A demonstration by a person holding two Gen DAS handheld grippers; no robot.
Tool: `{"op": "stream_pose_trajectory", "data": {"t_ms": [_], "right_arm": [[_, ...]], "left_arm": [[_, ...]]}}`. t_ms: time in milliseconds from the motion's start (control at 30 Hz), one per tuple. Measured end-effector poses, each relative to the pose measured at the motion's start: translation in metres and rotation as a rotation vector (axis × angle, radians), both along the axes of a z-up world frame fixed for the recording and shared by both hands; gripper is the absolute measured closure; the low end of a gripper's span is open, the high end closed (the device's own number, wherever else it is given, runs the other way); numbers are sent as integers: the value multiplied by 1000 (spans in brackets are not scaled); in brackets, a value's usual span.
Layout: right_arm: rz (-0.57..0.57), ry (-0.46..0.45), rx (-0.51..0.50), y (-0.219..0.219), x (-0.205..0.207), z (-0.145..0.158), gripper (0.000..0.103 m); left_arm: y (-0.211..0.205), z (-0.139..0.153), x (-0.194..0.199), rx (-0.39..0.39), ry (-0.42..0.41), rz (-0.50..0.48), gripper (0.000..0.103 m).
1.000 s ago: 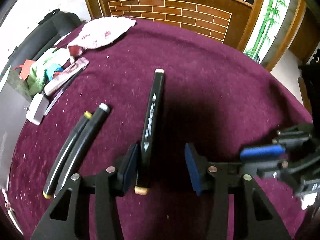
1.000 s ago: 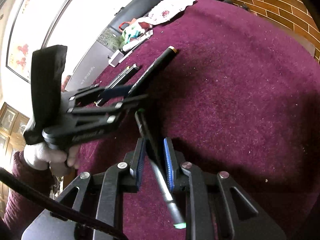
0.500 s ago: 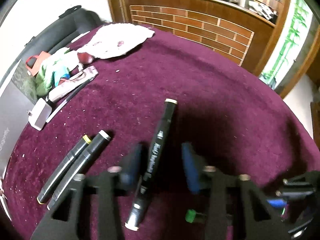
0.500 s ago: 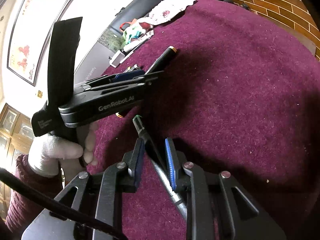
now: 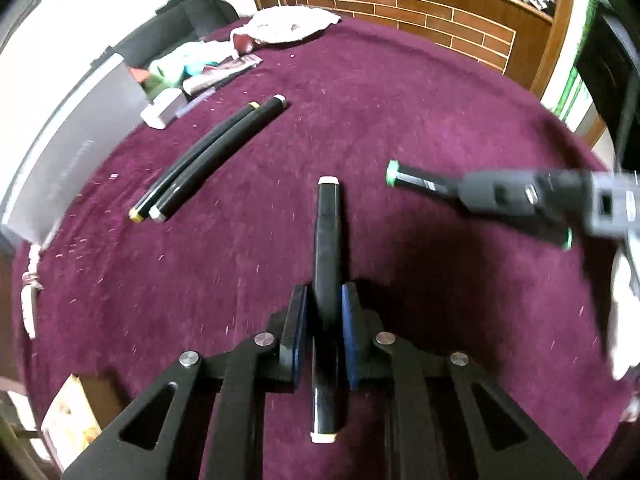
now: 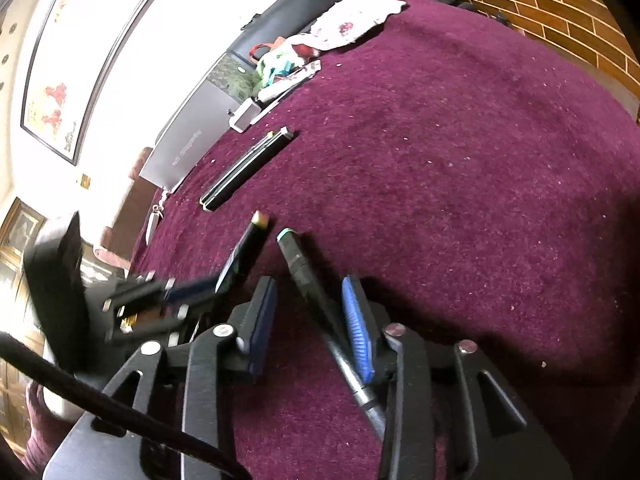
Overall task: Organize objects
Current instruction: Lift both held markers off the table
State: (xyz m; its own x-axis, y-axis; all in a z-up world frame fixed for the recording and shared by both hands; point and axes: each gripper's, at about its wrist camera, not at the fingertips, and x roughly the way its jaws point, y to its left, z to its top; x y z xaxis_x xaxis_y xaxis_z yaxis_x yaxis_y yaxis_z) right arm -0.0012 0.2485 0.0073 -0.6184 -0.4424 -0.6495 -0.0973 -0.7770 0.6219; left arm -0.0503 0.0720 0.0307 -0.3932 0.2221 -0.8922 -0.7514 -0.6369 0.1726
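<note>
My left gripper [image 5: 324, 296] is shut on a black marker with cream end caps [image 5: 328, 220], which points away from me just above the maroon tablecloth [image 5: 400, 100]. Two more black markers [image 5: 208, 156] lie side by side further left. In the right wrist view my right gripper [image 6: 310, 286] has its jaws opening. A green-capped marker [image 6: 300, 264] slants between them, leaning on the right pad and clear of the left one. The left gripper [image 6: 216, 284] shows blurred beside it, still carrying the cream-capped marker [image 6: 244, 248].
A white cloth [image 5: 288, 26], wrappers [image 5: 216, 74], a small white box [image 5: 164, 110] and a grey slab [image 5: 72, 140] crowd the table's far left edge. Behind the table stands a brick-patterned wooden counter [image 5: 400, 4]. A gloved hand and maroon sleeve [image 6: 36, 408] hold the left gripper.
The left jaws closed on the cream-capped marker and carried it away from the right gripper, toward the lying pair. The right jaws spread, and the green-capped marker now leans on one pad.
</note>
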Motion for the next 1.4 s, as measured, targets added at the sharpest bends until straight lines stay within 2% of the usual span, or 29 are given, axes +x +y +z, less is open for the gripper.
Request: {"op": "stream_pose_trajectory", "data": {"t_ms": [67,133,200,233,333,400,433,467,600,733,767,800,833,867,900,967,1000,1067,1167,1300,1400], "right_arm": [[12,8,27,-3,0,2,63],[23,16,71,-9,0,4,63],[34,24,128,-15,0,6,63],[37,28,153,-18,1,7,63],[47,41,247,-28,2,9,62],[57,49,308,-36,2,10,58],[60,45,340,-40,2,11,58],[61,40,360,-41,2,11,58],[93,-20,478,-54,-6,14,59],[153,-72,628,-71,-12,14,59],[166,-75,665,-75,-12,13,59],[181,-65,701,-78,-11,12,59],[189,-62,708,-78,-12,12,59],[199,-62,704,-77,-11,12,62],[205,-64,689,-74,-11,12,67],[204,-67,685,-71,-9,13,79],[206,-68,682,-69,-8,13,81],[212,-70,680,-69,-6,13,81],[201,-76,682,-71,-7,13,81],[182,-76,681,-74,-12,13,80],[173,-57,675,-73,-12,13,80]], "left_arm": [[0,-2,10,-7,70,13,84],[-2,-2,12,-4,120,69,73],[-7,-3,13,9,178,143,50],[-11,-4,13,26,191,173,46],[-31,-7,5,146,128,285,38],[-45,-12,-6,230,52,369,27],[-51,-14,-8,262,26,399,26],[-50,-14,-6,256,30,390,24],[-45,-15,1,239,56,383,23],[-44,-17,4,229,41,359,25],[-43,-15,9,221,35,349,34],[-42,-13,14,223,25,329,52],[-40,-11,18,223,21,314,62],[-37,-9,23,221,16,302,81],[-35,-8,26,222,7,297,88],[-36,-8,30,233,-7,308,89],[-37,-8,32,240,-12,316,89],[-33,-8,32,238,0,317,84],[-21,-10,32,218,30,301,69],[-14,-12,31,252,54,329,62],[-15,-12,34,260,59,324,65]]}}
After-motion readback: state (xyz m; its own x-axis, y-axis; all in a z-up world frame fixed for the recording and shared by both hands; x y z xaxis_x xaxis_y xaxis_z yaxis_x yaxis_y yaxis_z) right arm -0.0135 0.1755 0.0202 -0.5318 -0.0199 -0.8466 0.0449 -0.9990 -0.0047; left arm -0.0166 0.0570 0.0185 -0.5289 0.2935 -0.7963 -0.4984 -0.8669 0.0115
